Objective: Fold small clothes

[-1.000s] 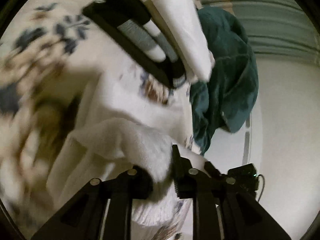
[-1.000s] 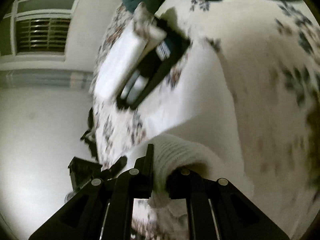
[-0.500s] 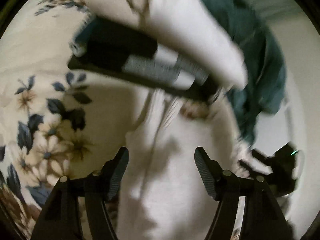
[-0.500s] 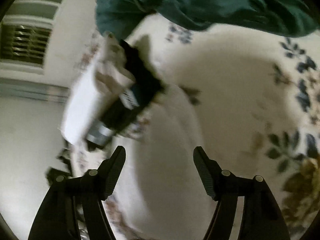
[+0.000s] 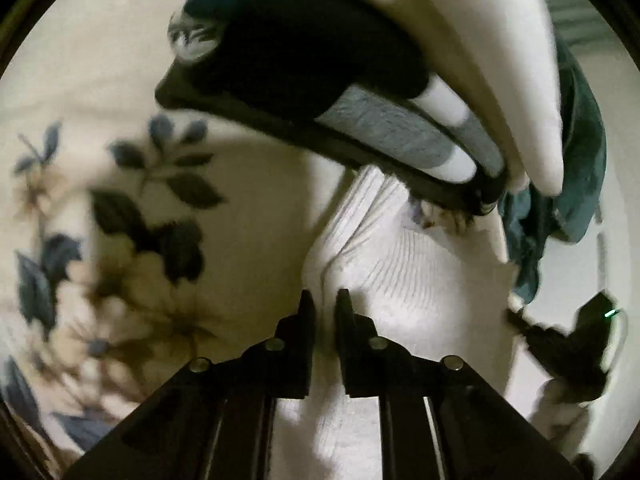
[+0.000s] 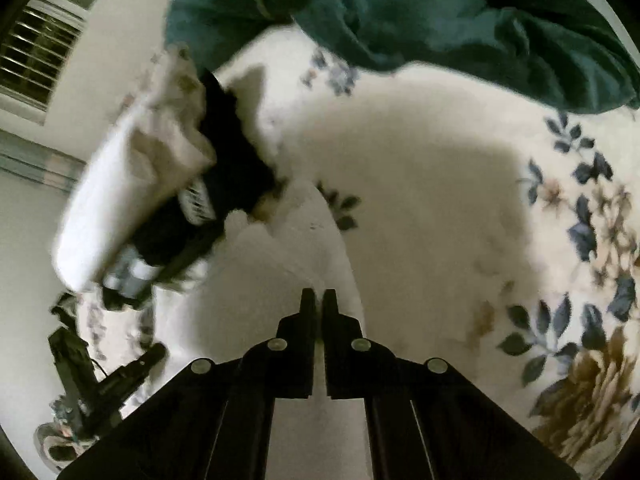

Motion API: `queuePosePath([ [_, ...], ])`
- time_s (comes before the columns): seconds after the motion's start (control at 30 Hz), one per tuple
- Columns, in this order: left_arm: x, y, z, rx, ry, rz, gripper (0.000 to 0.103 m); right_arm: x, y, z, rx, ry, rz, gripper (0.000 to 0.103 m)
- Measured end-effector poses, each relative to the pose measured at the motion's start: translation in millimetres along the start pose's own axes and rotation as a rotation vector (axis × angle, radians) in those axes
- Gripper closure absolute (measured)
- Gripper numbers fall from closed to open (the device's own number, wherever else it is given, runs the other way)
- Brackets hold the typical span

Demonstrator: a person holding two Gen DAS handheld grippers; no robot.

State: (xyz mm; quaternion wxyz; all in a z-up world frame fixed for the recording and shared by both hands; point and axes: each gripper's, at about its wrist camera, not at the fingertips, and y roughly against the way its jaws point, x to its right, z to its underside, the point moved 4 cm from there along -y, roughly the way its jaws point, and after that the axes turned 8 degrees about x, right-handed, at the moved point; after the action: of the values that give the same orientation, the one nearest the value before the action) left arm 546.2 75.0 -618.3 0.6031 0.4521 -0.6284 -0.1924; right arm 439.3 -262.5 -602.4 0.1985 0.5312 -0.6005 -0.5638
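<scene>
White ribbed garment (image 5: 400, 272) lies on the floral bedcover (image 5: 100, 208), directly in front of both grippers. The left gripper (image 5: 324, 304) has its jaws nearly pressed together, pinching a raised ridge of the cloth. The right gripper (image 6: 319, 300) has its jaws almost closed on the white edge (image 6: 320, 248); whether cloth is really between them, I cannot tell. To fold well, I think both pinches should lift together, keep the edge tight, and carry it across evenly. A green cloth (image 6: 400, 20) lies far ahead
</scene>
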Motion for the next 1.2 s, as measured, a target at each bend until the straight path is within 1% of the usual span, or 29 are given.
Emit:
queuePosePath([
  [0.03, 0.4, 6.8, -0.2, 0.006, -0.008, 0.001, 0.082, -2.8, -7.2, 1.7, -0.053, 0.019, 0.001, 0.099],
  [0.07, 3.0, 11.2, -3.4, 0.009, -0.022, -0.011, 0.074, -3.9, -9.8, 1.5, -0.078, 0.024, 0.006, 0.099],
  [0.1, 4.7, 14.2, -4.7, 0.013, -0.028, -0.009, 0.056, -4.8, -8.5, 0.0, -0.079, 0.025, 0.009, 0.096],
  [0.13, 9.4, 18.2, -8.1, 0.032, -0.038, 0.022, 0.05, -7.6, -5.2, -2.9, -0.07, 0.031, -0.004, 0.084],
  [0.17, 15.1, 16.3, -11.6, 0.041, -0.051, 0.032, 0.05, -10.8, -3.0, -6.3, -0.062, 0.039, -0.024, 0.072],
  [0.2, 19.1, 14.0, -14.0, 0.042, -0.069, 0.027, 0.05, -13.0, -2.2, -9.1, -0.051, 0.039, -0.036, 0.05],
  [0.23, 25.3, 8.5, -16.6, 0.038, -0.103, 0.016, 0.05, -15.7, -1.8, -14.3, -0.026, 0.033, -0.057, 0.046],
  [0.3, 36.5, -6.9, -20.1, 0.042, -0.169, -0.03, 0.053, -20.2, -11.3, -19.4, -0.033, 0.042, -0.035, 0.046],
  [0.33, 42.3, -13.7, -20.2, 0.05, -0.207, -0.05, 0.067, -23.2, -19.4, -21.7, -0.046, 0.054, -0.026, 0.051],
  [0.37, 48.0, -18.7, -18.9, 0.05, -0.242, -0.062, 0.091, -26.3, -23.9, -23.8, -0.036, 0.069, -0.018, 0.064],
  [0.4, 52.3, -19.7, -17.6, 0.058, -0.272, -0.087, 0.097, -29.8, -26.5, -25.3, -0.026, 0.091, 0.0, 0.098],
  [0.43, 53.5, -12.9, -18.8, 0.098, -0.283, -0.092, 0.097, -34.5, -26.0, -27.6, -0.017, 0.119, 0.019, 0.098],
  [0.5, 49.3, -3.2, -23.8, 0.144, -0.295, -0.118, 0.097, -42.6, -12.0, -35.4, 0.057, 0.15, 0.019, 0.098],
  [0.57, 32.2, -9.9, -30.6, 0.12, -0.262, -0.128, 0.097, -40.7, -2.3, -47.6, 0.123, 0.155, 0.041, 0.099],
  [0.6, 20.2, -18.6, -33.3, 0.092, -0.238, -0.143, 0.097, -36.0, -6.7, -52.6, 0.125, 0.143, 0.061, 0.099],
  [0.67, 8.1, -29.0, -35.0, 0.043, -0.22, -0.143, 0.097, -27.1, -31.7, -55.6, 0.048, 0.118, 0.091, 0.099],
  [0.7, 8.7, -29.2, -36.0, 0.037, -0.217, -0.136, 0.096, -25.7, -40.4, -55.9, 0.015, 0.116, 0.096, 0.099],
  [0.73, 10.8, -25.1, -37.7, 0.022, -0.208, -0.104, 0.092, -26.6, -45.8, -54.9, -0.019, 0.107, 0.08, 0.098],
  [0.77, 12.6, -20.5, -38.7, 0.008, -0.197, -0.075, 0.092, -26.5, -45.5, -54.2, -0.043, 0.078, 0.053, 0.098],
  [0.8, 12.6, -11.7, -39.6, -0.001, -0.18, -0.059, 0.085, -24.6, -39.4, -52.5, -0.066, 0.03, 0.006, 0.093],
  [0.83, 11.4, 1.0, -38.8, -0.002, -0.157, -0.037, 0.071, -21.8, -32.7, -50.7, -0.075, 0.001, -0.024, 0.081],
  [0.87, 10.5, 11.6, -36.5, 0.004, -0.138, 0.005, 0.064, -17.9, -22.6, -47.4, -0.075, -0.023, -0.055, 0.072],
  [0.9, 7.9, 25.9, -32.1, 0.015, -0.116, 0.043, 0.051, -12.1, -8.7, -41.1, -0.069, -0.04, -0.08, 0.058],
  [0.93, 4.1, 41.6, -23.9, 0.027, -0.096, 0.069, 0.05, -4.4, 7.1, -31.2, -0.059, -0.047, -0.099, 0.056],
  [0.97, 0.2, 54.6, -12.2, 0.026, -0.071, 0.108, 0.05, 1.1, 17.6, -22.3, -0.061, -0.051, -0.112, 0.056],
  [1.03, -7.2, 66.4, 12.8, 0.004, -0.026, 0.153, 0.05, 14.1, 31.3, 0.2, -0.09, -0.084, -0.151, 0.056],
  [1.1, -13.3, 66.1, 43.6, -0.021, 0.01, 0.168, 0.05, 26.5, 34.8, 27.5, -0.136, -0.145, -0.196, 0.056],
  [1.17, -13.8, 54.5, 64.6, -0.043, 0.02, 0.138, 0.053, 32.6, 32.1, 50.9, -0.187, -0.206, -0.276, 0.056],
  [1.2, -16.1, 52.1, 75.7, -0.033, 0.033, 0.129, 0.069, 34.0, 27.1, 61.8, -0.21, -0.243, -0.323, 0.055],
])
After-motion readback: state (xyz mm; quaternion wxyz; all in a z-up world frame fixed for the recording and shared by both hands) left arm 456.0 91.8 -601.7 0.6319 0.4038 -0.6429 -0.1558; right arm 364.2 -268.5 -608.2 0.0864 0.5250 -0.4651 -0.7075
